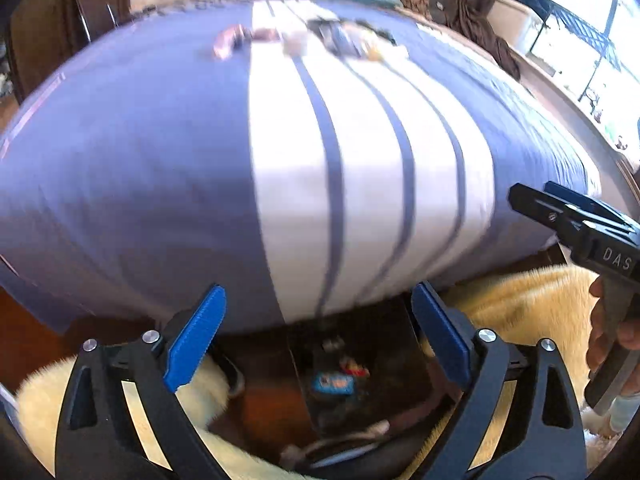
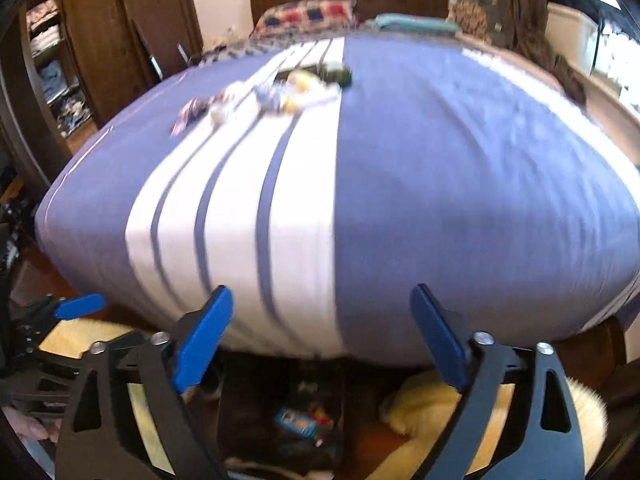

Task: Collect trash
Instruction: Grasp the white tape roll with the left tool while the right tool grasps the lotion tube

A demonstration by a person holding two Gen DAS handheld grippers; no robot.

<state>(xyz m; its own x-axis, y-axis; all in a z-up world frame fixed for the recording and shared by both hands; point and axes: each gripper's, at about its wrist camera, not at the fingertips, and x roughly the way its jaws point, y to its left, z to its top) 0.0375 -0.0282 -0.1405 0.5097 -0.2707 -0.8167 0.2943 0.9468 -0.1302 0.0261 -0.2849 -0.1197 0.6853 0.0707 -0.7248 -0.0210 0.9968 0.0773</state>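
Note:
Several pieces of trash, wrappers and crumpled paper (image 1: 296,42), lie in a loose row far up the bed, also seen in the right wrist view (image 2: 276,92). A dark open bin or bag (image 1: 340,384) sits on the floor at the foot of the bed with a blue wrapper (image 1: 334,383) inside; it also shows in the right wrist view (image 2: 296,412). My left gripper (image 1: 320,332) is open and empty above the bin. My right gripper (image 2: 322,336) is open and empty at the foot of the bed.
The bed (image 2: 460,184) has a blue cover with a white striped band. A cream fluffy rug (image 1: 516,300) lies on the floor around the bin. Pillows (image 2: 308,14) and a headboard are at the far end; shelves (image 2: 52,64) stand on the left.

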